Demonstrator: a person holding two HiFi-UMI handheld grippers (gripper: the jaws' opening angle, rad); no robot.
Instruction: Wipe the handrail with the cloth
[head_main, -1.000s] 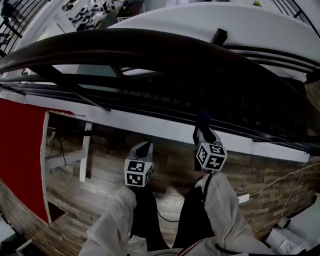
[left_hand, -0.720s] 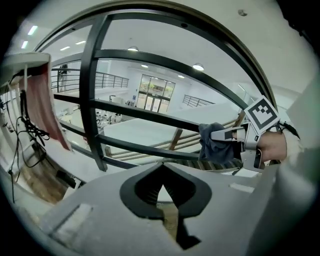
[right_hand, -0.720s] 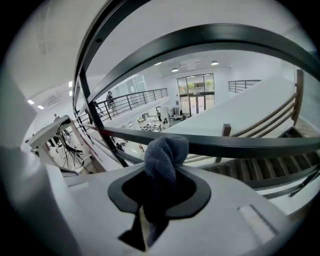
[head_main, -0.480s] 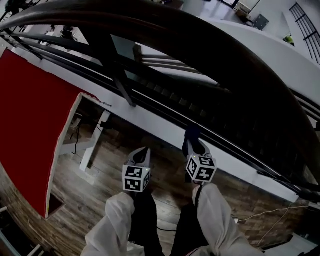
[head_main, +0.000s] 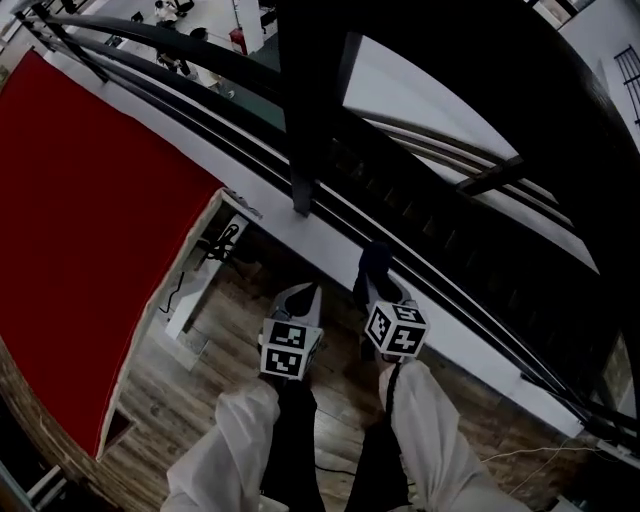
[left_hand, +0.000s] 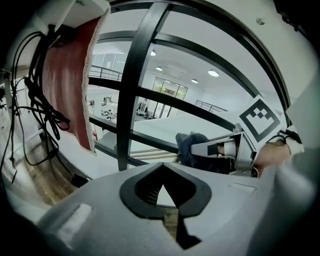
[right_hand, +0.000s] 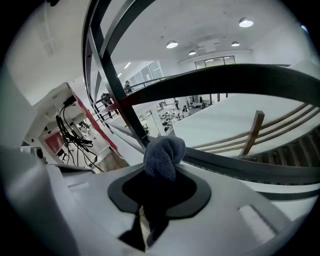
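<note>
A broad dark handrail (head_main: 480, 80) curves from the top of the head view down to the right, above both grippers. My right gripper (head_main: 376, 275) is shut on a dark blue cloth (head_main: 375, 260), which bunches out of its jaws (right_hand: 162, 157) below the rail (right_hand: 240, 80). It hangs close to the lower railing bars and does not touch the handrail. My left gripper (head_main: 303, 295) is beside it to the left, shut with nothing in it (left_hand: 162, 187). The left gripper view shows the cloth (left_hand: 189, 146) in the right gripper (left_hand: 220, 149).
A black railing post (head_main: 305, 110) stands on a white ledge (head_main: 330, 240) just ahead of the grippers. A red panel (head_main: 90, 220) fills the left, with cables (head_main: 215, 250) at its edge. Wooden floor (head_main: 200, 390) lies below. White sleeves (head_main: 230, 440) show at the bottom.
The head view has swung, so the handrail and post sweep from lying across the frame to running steeply. Both grippers stay low by the ledge, the cloth still held.
</note>
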